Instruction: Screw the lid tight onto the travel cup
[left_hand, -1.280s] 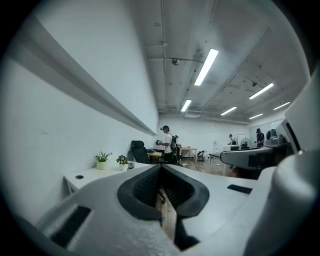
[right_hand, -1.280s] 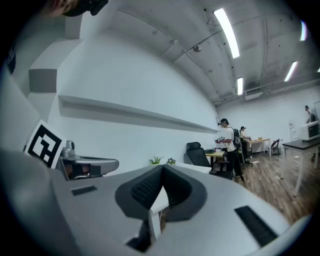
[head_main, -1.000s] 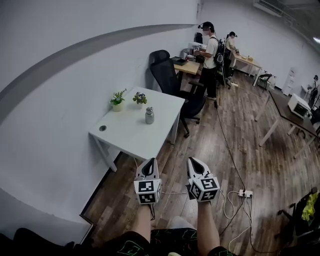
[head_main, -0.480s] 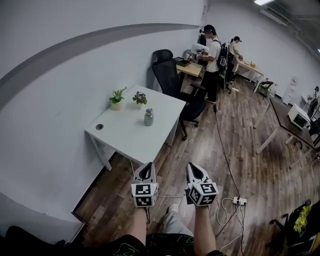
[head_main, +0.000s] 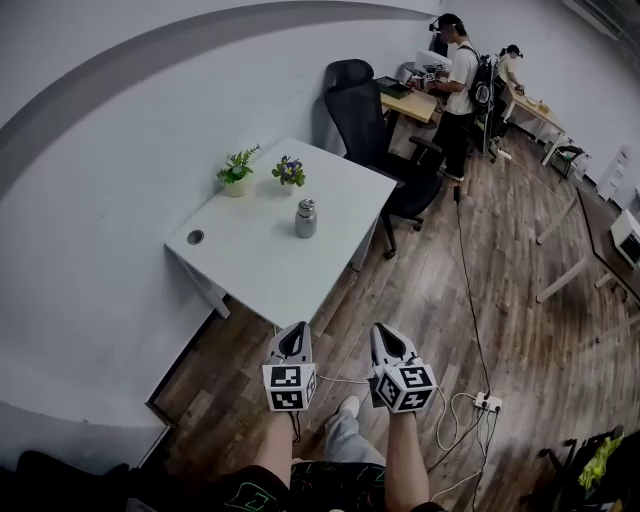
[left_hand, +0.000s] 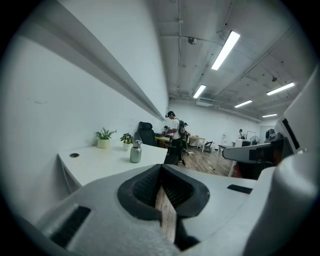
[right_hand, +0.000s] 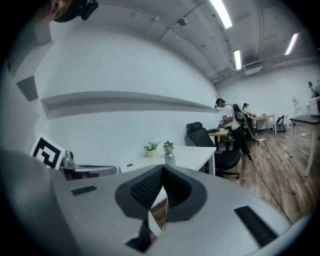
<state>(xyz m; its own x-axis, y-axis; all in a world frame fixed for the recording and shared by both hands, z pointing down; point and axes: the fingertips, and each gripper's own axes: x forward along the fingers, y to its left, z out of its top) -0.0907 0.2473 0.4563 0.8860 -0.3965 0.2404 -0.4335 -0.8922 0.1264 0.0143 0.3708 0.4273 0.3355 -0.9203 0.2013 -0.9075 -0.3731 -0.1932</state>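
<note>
The left tool (head_main: 297, 326) and right tool (head_main: 383, 329) sit low in the frame, both closed on nothing. The cup (head_main: 306, 220) stands on the worktop (head_main: 250, 262) at frame centre, well apart from them. Compared with a second ago the worktop looms larger and nearer — the approach is under way, but no hold on the cup or its lid (head_main: 307, 204) exists yet.
</note>
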